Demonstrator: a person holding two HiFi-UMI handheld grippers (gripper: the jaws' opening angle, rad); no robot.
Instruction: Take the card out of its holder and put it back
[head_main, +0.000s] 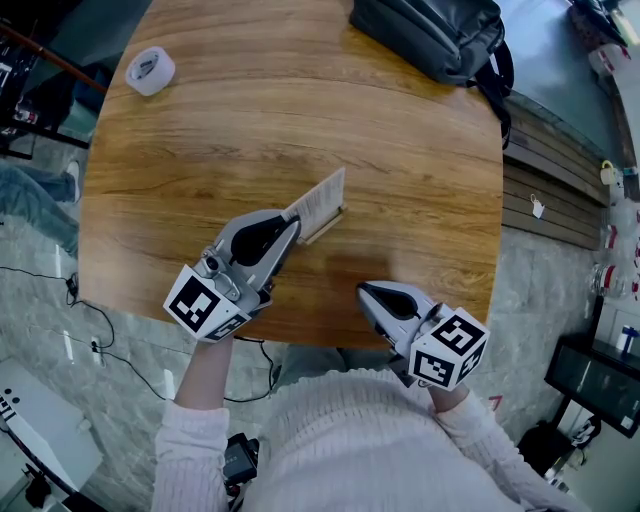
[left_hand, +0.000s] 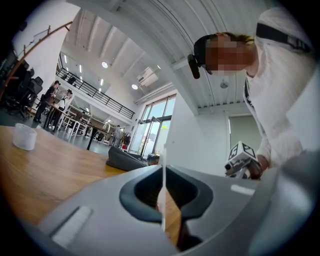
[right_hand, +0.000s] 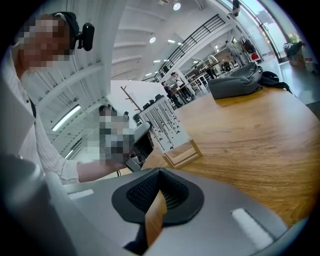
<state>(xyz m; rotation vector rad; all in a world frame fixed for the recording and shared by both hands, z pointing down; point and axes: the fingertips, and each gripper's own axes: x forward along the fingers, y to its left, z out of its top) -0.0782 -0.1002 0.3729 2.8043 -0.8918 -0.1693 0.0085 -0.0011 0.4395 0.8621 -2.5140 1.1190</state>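
Note:
A white printed card (head_main: 322, 198) stands tilted in a small wooden holder (head_main: 324, 227) near the middle of the round wooden table (head_main: 200, 150). My left gripper (head_main: 292, 222) is shut on the card's near edge. In the left gripper view the card (left_hand: 163, 165) shows edge-on as a thin white line pinched between the jaws. The right gripper view shows the card (right_hand: 162, 124) seated in the holder (right_hand: 182, 154), with the left gripper (right_hand: 137, 145) at its side. My right gripper (head_main: 362, 290) rests apart at the table's near edge, jaws shut with nothing between them (right_hand: 159, 172).
A roll of tape (head_main: 150, 70) lies at the far left of the table. A dark bag (head_main: 430, 35) sits at the far right edge. The table's front edge runs just below both grippers. Cables lie on the floor to the left.

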